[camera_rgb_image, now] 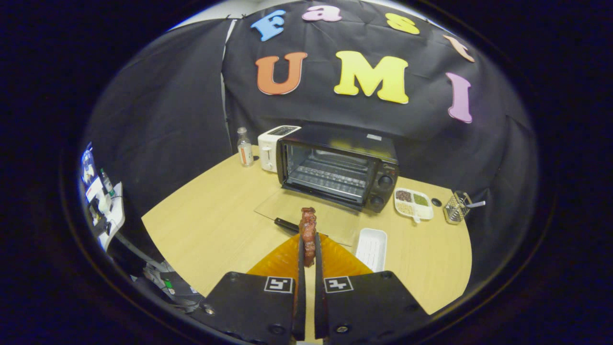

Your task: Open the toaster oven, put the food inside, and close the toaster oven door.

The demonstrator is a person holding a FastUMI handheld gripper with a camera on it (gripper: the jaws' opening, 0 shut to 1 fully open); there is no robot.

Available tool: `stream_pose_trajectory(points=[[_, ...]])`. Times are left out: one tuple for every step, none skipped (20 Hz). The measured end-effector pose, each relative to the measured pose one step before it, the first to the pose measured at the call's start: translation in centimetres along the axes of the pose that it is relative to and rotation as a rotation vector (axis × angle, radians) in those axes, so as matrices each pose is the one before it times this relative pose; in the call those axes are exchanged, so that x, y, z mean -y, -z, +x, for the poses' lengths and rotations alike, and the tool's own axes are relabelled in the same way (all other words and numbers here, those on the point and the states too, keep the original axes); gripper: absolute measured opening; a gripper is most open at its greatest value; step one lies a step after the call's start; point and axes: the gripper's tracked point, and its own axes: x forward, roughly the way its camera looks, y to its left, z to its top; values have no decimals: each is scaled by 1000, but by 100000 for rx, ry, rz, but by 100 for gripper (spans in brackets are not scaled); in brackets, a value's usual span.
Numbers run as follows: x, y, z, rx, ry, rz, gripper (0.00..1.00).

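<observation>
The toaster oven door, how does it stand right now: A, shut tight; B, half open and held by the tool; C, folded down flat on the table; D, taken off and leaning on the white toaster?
C: the toaster oven has its glass door lying flat on the table, rack exposed, while the tool is shut on the food.

A staged kitchen booth: toaster oven [338, 173], toaster [271, 146] and wooden table [210, 225].

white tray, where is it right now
In the gripper view, the white tray lies on the table just right of the shut gripper, before the toaster oven.
</observation>
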Motion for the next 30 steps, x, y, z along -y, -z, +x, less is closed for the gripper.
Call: stream_pose_trajectory(points=[[-589,-479,548,1982,181,17,11],[-560,-561,677,1981,65,833,11],[-554,-308,907,1467,424,1390,10],[-176,-317,753,922,740,1317,10],[-87,-573,866,2144,1088,2122,11],[137,-533,800,2139,1332,2191,11],[372,-516,924,2595,1780,2557,11],[373,-518,969,2563,1724,3109,10],[328,-242,1106,2085,1524,4074,10],[543,20,1252,1188,1776,4831,11],[504,-51,1131,524,1647,4268,10],[594,134,1289,73,1742,4810,10],[454,159,1263,-190,1064,5169,10],[319,349,1228,-186,132,4826,10],[41,-184,1141,1920,-957,3913,10],[-6,-153,1417,2156,-1457,3053,11],[212,108,1202,1546,-902,3654,10],[367,176,1416,491,-508,5827,10],[63,306,1320,-1291,-902,5486,10],[-213,280,1416,-1515,-2621,8822,11],[-370,-87,1043,-800,-3160,8470,10],[-98,16,1383,-1076,-2498,8576,11],[636,-73,1349,-261,-1738,5901,10],[117,-9,786,283,-1458,4848,10],[63,-206,875,722,-852,3286,10],[37,-280,765,-395,-1192,1791,10],[23,-247,503,483,-675,1443,10],[187,-524,860,1052,217,1328,10],[82,-402,713,17,-131,447,10],[255,-469,705,920,1271,478,10]])
